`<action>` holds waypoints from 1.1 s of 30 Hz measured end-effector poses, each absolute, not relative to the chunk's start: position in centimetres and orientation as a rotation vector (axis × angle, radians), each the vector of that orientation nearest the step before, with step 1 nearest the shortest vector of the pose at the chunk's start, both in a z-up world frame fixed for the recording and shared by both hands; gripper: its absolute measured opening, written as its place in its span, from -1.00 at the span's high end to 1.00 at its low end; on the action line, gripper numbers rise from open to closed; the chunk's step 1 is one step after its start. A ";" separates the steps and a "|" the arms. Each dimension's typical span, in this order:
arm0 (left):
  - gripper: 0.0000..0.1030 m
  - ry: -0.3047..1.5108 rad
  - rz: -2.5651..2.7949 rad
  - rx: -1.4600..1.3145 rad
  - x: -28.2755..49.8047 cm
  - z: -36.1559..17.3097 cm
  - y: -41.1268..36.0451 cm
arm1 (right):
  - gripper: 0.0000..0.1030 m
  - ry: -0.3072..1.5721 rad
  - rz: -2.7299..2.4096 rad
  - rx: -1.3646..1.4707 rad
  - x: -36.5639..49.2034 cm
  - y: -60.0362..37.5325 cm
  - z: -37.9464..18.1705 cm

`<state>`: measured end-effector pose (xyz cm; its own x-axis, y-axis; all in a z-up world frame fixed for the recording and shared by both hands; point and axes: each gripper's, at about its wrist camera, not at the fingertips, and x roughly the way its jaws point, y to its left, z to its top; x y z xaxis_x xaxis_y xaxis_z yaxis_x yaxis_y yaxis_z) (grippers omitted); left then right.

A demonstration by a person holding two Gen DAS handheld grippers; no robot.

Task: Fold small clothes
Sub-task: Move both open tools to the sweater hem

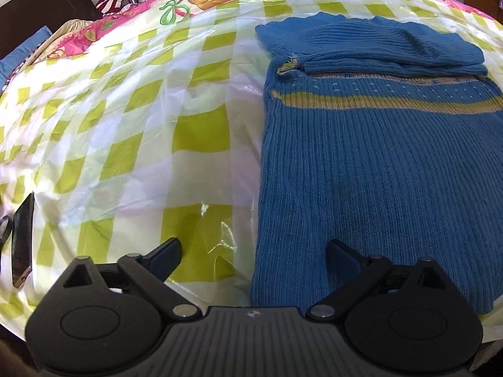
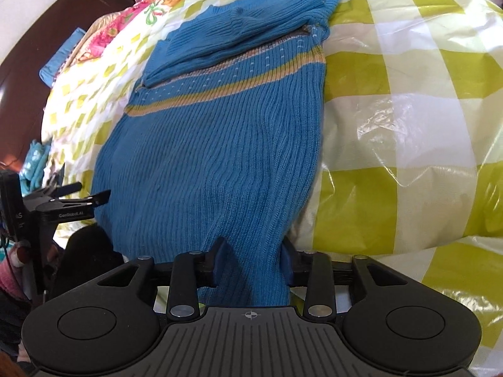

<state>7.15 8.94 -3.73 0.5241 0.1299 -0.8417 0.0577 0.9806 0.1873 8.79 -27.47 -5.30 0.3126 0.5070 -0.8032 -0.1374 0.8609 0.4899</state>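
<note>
Right wrist: hem pinched, left fingers spread

My right gripper (image 2: 251, 264) clenches the blue sweater (image 2: 213, 144) at its hem, bottom centre. My left gripper (image 1: 253, 253) gapes wide, straddling the sweater's (image 1: 371, 188) left edge. Beyond, sleeves lie folded across its chest on the checked bedcover (image 1: 125, 110).

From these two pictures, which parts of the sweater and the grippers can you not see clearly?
- Sweater bottom edge, right wrist view: hidden behind the right gripper, which is shut on it.
- Sweater's near right corner, left wrist view: covered by the open left gripper.
- Its chest, both views: under the folded sleeves.
- Flat dark object, left wrist view: distorted near the edge, cannot be identified.
</note>
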 end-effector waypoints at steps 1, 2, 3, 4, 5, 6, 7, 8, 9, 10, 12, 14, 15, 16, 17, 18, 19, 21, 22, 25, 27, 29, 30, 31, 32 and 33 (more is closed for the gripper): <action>-0.89 1.024 0.035 0.194 7.0 -3.6 9.0 | 0.72 1.178 0.439 0.369 8.7 -27.6 -5.2; -0.74 1.028 0.023 0.172 6.9 -3.5 9.2 | 0.80 1.170 0.440 0.376 8.6 -27.6 -5.0; -0.68 1.032 0.013 0.142 6.8 -3.4 9.5 | 0.81 1.159 0.441 0.384 8.4 -27.8 -4.8; -0.61 1.036 0.012 0.120 6.7 -3.3 9.7 | 0.84 1.146 0.441 0.393 8.3 -27.9 -4.5; -0.50 1.038 0.013 0.104 6.7 -3.2 9.9 | 0.86 1.133 0.442 0.401 8.2 -28.2 -4.2; -0.43 1.035 0.014 0.092 6.5 -2.9 10.1 | 0.86 1.118 0.442 0.405 8.1 -28.4 -3.8; -0.29 1.032 0.020 0.084 6.4 -2.7 10.3 | 0.86 1.104 0.442 0.407 7.9 -28.6 -3.4; -0.20 1.031 0.022 0.070 6.2 -2.4 10.6 | 0.87 1.091 0.442 0.408 7.8 -28.9 -3.1; -0.18 1.031 0.023 0.056 6.1 -2.3 10.8 | 0.87 1.084 0.441 0.410 7.7 -28.9 -3.0; -0.15 1.031 0.028 0.057 5.9 -2.2 11.1 | 0.87 1.082 0.433 0.412 7.7 -29.1 -2.9; -0.15 1.034 0.041 0.078 5.9 -2.4 11.3 | 0.87 1.090 0.426 0.414 7.8 -29.3 -3.1; -0.18 1.051 0.040 0.059 6.4 -3.1 11.8 | 0.86 1.109 0.410 0.416 7.9 -29.3 -3.6; -0.20 1.054 0.035 0.044 6.5 -3.3 12.0 | 0.84 1.127 0.405 0.427 8.0 -29.3 -4.0; -0.25 1.058 0.029 0.036 6.7 -3.3 12.0 | 0.76 1.146 0.413 0.439 8.1 -29.3 -4.3; -0.30 1.064 0.022 0.039 6.8 -3.3 11.9 | 0.75 1.152 0.417 0.444 8.1 -29.3 -4.6; -0.32 1.066 0.017 0.048 6.8 -3.3 11.8 | 0.75 1.153 0.420 0.444 8.0 -29.3 -4.7; -0.37 1.068 0.010 0.062 6.8 -3.4 11.6 | 0.71 1.152 0.433 0.445 7.9 -29.3 -4.8; -0.51 1.084 -0.009 0.092 6.9 -3.7 11.4 | 0.57 1.152 0.451 0.462 7.9 -29.2 -5.2; -0.55 1.087 -0.008 0.100 7.0 -4.0 11.3 | 0.49 1.150 0.460 0.468 8.0 -29.1 -5.3; -0.55 1.082 0.002 0.093 7.0 -3.9 11.1 | 0.42 1.159 0.458 0.447 8.3 -28.5 -5.7; -0.54 1.064 -0.017 0.068 6.4 -3.2 11.1 | 0.41 1.163 0.463 0.450 8.3 -28.5 -5.6; -0.54 1.045 -0.040 0.047 5.7 -2.5 10.9 | 0.40 1.166 0.462 0.436 8.3 -28.5 -5.5; -0.54 1.034 -0.039 0.053 5.4 -2.3 10.8 | 0.39 1.163 0.466 0.426 8.3 -28.5 -5.4; -0.54 1.029 -0.043 0.061 5.2 -2.3 10.7 | 0.39 1.161 0.472 0.422 8.3 -28.5 -5.4; -0.54 1.037 -0.045 0.063 5.4 -2.6 10.7 | 0.38 1.162 0.476 0.420 8.3 -28.5 -5.4; -0.54 1.053 -0.034 0.060 5.7 -3.1 10.8 | 0.38 1.162 0.477 0.418 8.3 -28.5 -5.5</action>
